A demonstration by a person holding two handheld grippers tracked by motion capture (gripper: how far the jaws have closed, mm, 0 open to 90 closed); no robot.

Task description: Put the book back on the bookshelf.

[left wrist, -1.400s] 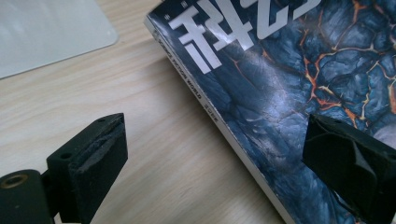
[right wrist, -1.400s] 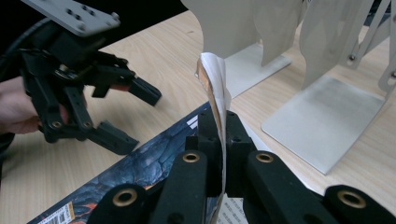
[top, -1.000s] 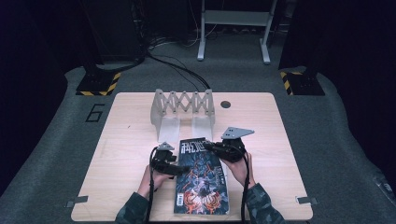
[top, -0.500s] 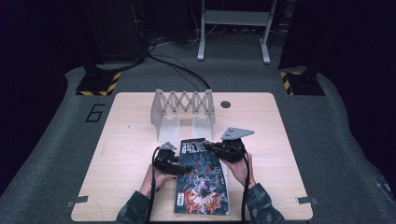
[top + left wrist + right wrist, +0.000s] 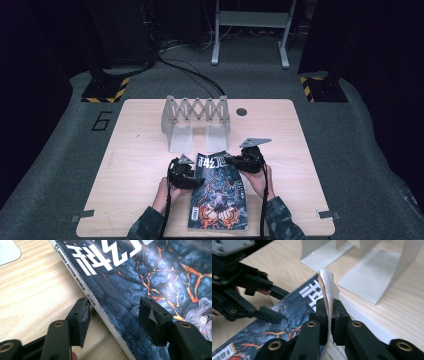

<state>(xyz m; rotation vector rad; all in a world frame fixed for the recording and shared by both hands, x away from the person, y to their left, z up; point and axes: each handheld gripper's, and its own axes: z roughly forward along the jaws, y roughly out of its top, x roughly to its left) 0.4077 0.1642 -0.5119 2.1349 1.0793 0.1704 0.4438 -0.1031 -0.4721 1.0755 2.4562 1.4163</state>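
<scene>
Magazine (image 5: 140, 272) cover cut off by frame edges.

A pale wooden table (image 5: 135, 150) is sitting on grey carpet (image 5: 60, 165), well beyond the grippers a white metal frame (image 5: 250, 30) is standing in darkness, and black-and-yellow striped bases (image 5: 106, 89) are flanking the table's far corners.

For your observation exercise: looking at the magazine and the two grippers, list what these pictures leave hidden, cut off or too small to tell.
- Magazine inner pages: right gripper view, hidden by the right gripper, whose jaws pinch the cover corner.
- Spine underside: left gripper view, hidden by the magazine; the left gripper has just been closing and straddles it without touching.
- Cover small print: high view, too small.
- Barcode: right gripper view, cut off.
</scene>
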